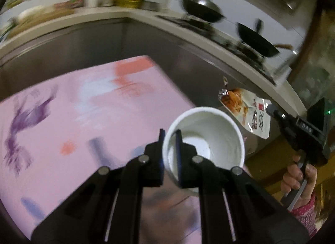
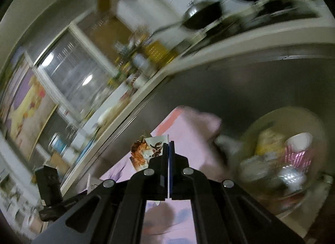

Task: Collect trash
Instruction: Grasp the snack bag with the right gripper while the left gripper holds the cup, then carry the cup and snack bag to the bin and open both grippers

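The white paper cup [image 1: 206,139] hangs in the air over the pink table [image 1: 83,118], its rim wall pinched between the nearly closed jaws of the left gripper [image 1: 170,139]. The snack wrapper [image 1: 249,112] is clamped at one edge by the right gripper [image 2: 169,145], jaws fully together. To its right, a bin [image 2: 251,126] holds other trash. Behind, dark pans [image 1: 201,8] sit on the stove.
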`<control>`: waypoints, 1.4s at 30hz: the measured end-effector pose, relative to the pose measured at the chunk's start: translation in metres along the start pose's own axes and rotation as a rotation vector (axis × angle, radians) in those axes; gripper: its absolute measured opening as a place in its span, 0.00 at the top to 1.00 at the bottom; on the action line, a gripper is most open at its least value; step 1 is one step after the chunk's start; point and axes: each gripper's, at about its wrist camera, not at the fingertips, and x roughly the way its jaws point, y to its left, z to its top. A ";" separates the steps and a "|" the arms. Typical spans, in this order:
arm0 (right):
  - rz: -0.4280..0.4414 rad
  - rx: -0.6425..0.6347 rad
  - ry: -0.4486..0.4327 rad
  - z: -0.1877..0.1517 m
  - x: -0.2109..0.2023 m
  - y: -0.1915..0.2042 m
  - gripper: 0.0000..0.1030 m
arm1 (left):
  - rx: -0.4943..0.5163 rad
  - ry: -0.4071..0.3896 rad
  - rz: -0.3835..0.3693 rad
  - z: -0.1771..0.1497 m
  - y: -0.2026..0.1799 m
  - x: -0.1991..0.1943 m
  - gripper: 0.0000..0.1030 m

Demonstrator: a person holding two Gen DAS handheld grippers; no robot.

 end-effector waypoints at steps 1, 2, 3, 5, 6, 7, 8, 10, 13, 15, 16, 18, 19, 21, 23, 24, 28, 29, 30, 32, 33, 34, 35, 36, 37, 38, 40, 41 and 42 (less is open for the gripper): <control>-0.029 0.009 -0.029 0.005 -0.011 -0.012 1.00 | 0.030 0.011 -0.023 0.011 -0.022 0.016 0.91; -0.068 0.018 -0.062 0.011 -0.023 -0.029 1.00 | 0.054 0.020 -0.046 0.020 -0.042 0.030 0.91; -0.098 0.026 -0.081 0.014 -0.031 -0.041 1.00 | 0.076 0.030 -0.068 0.028 -0.061 0.045 0.91; -0.155 0.048 -0.108 0.018 -0.045 -0.070 1.00 | 0.109 0.048 -0.098 0.039 -0.090 0.071 0.91; -0.185 0.061 -0.117 0.019 -0.048 -0.084 1.00 | 0.125 0.062 -0.115 0.045 -0.108 0.089 0.91; -0.206 0.070 -0.121 0.018 -0.050 -0.093 1.00 | 0.133 0.072 -0.125 0.049 -0.120 0.101 0.91; -0.231 0.083 -0.121 0.018 -0.050 -0.107 1.00 | 0.142 0.083 -0.134 0.051 -0.130 0.113 0.91; -0.263 0.108 -0.113 0.015 -0.046 -0.129 1.00 | 0.177 0.115 -0.141 0.057 -0.154 0.142 0.91; -0.285 0.140 -0.093 0.009 -0.033 -0.154 1.00 | 0.229 0.150 -0.134 0.060 -0.180 0.178 0.91; -0.305 0.137 -0.084 0.006 -0.024 -0.167 1.00 | 0.249 0.181 -0.120 0.059 -0.192 0.202 0.91; -0.310 0.135 -0.079 0.004 -0.021 -0.170 1.00 | 0.251 0.193 -0.112 0.058 -0.193 0.211 0.91; -0.297 0.146 -0.065 0.000 -0.010 -0.178 1.00 | 0.251 0.224 -0.094 0.055 -0.196 0.228 0.87; -0.289 0.151 -0.065 -0.001 -0.006 -0.179 1.00 | 0.255 0.253 -0.084 0.052 -0.197 0.239 0.71; -0.288 0.152 -0.040 -0.005 0.005 -0.184 0.98 | 0.261 0.282 -0.059 0.047 -0.199 0.250 0.45; -0.285 0.154 -0.016 -0.008 0.012 -0.186 0.96 | 0.272 0.267 -0.050 0.043 -0.199 0.250 0.44; -0.282 0.160 -0.016 -0.010 0.012 -0.187 0.95 | 0.280 0.268 -0.051 0.042 -0.200 0.249 0.44; -0.269 0.179 -0.031 -0.015 0.006 -0.187 0.81 | 0.295 0.238 -0.051 0.041 -0.198 0.232 0.44; -0.266 0.184 -0.034 -0.015 0.004 -0.186 0.73 | 0.295 0.228 -0.053 0.040 -0.197 0.226 0.44; -0.263 0.188 -0.040 -0.016 0.001 -0.184 0.56 | 0.292 0.220 -0.056 0.040 -0.197 0.222 0.44; -0.258 0.187 -0.068 -0.017 -0.007 -0.176 0.49 | 0.282 0.192 -0.062 0.038 -0.191 0.203 0.43; -0.252 0.181 -0.076 -0.017 -0.011 -0.171 0.49 | 0.281 0.177 -0.060 0.036 -0.188 0.193 0.43; -0.247 0.179 -0.083 -0.018 -0.016 -0.169 0.49 | 0.283 0.164 -0.056 0.033 -0.186 0.186 0.43; -0.237 0.176 -0.096 -0.019 -0.021 -0.162 0.49 | 0.284 0.147 -0.049 0.030 -0.183 0.176 0.43; -0.227 0.175 -0.107 -0.020 -0.026 -0.156 0.49 | 0.282 0.135 -0.042 0.028 -0.179 0.169 0.43; -0.221 0.176 -0.113 -0.020 -0.029 -0.151 0.49 | 0.278 0.114 -0.028 0.024 -0.173 0.155 0.43; -0.211 0.178 -0.120 -0.022 -0.034 -0.145 0.49 | 0.276 0.100 -0.020 0.021 -0.170 0.146 0.43; -0.201 0.184 -0.127 -0.025 -0.041 -0.133 0.49 | 0.278 0.065 0.007 0.015 -0.163 0.126 0.43; -0.201 0.187 -0.128 -0.028 -0.044 -0.125 0.49 | 0.279 0.049 0.021 0.012 -0.160 0.117 0.43; -0.197 0.189 -0.129 -0.031 -0.047 -0.118 0.49 | 0.282 0.028 0.040 0.008 -0.156 0.105 0.43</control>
